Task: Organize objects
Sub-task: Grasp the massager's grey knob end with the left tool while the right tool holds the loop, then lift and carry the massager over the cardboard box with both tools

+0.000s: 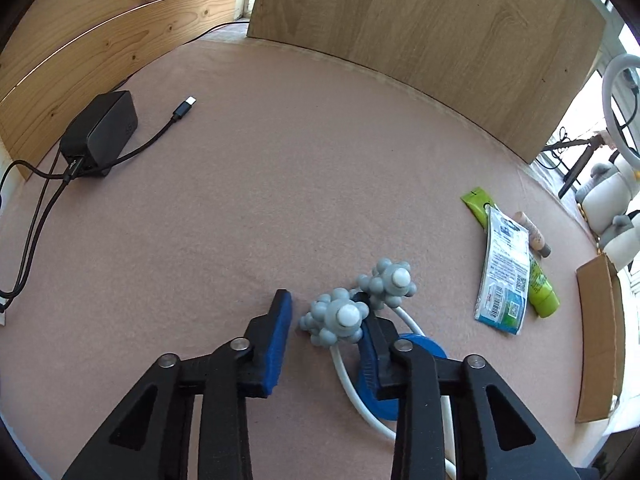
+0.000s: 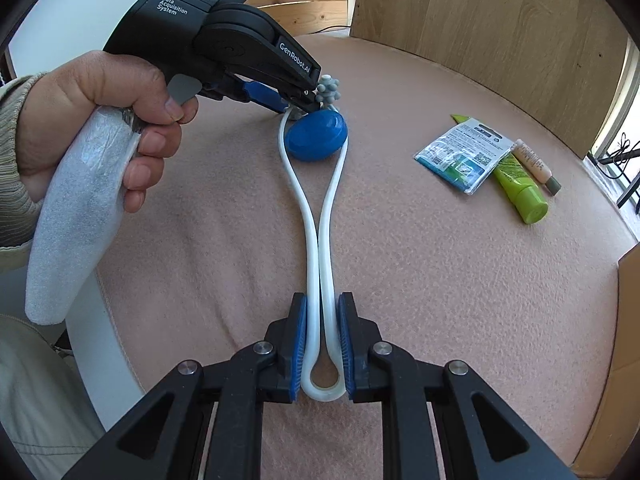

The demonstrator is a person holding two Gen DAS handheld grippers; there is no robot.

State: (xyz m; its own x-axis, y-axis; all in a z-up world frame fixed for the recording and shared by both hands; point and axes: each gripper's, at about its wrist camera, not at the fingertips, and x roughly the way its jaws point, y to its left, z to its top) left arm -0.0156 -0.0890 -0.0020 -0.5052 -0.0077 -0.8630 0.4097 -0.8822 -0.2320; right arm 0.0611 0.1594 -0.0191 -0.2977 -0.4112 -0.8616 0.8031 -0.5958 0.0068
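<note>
A massager with a white looped handle (image 2: pixel 308 216) and two grey knobby balls (image 1: pixel 338 318) lies on the pink mat (image 1: pixel 260 200). A blue disc (image 2: pixel 316 136) sits under its ball end. My right gripper (image 2: pixel 323 305) is shut on the handle's closed loop near the table's front edge. My left gripper (image 1: pixel 322 300) is open at the far end, its blue pads (image 1: pixel 278 340) on either side of the nearer ball with a gap on the left side. In the right wrist view a person's hand (image 2: pixel 100 120) holds the left gripper (image 2: pixel 308 100) over the balls.
To the right lie a blue-white packet (image 1: pixel 504 276), a green tube (image 1: pixel 540 288) and a small beige tube (image 1: pixel 532 236). A cardboard box (image 1: pixel 600 340) stands at the right edge. A black power adapter (image 1: pixel 100 132) with cables sits far left. Wooden boards (image 1: pixel 440 32) wall the back.
</note>
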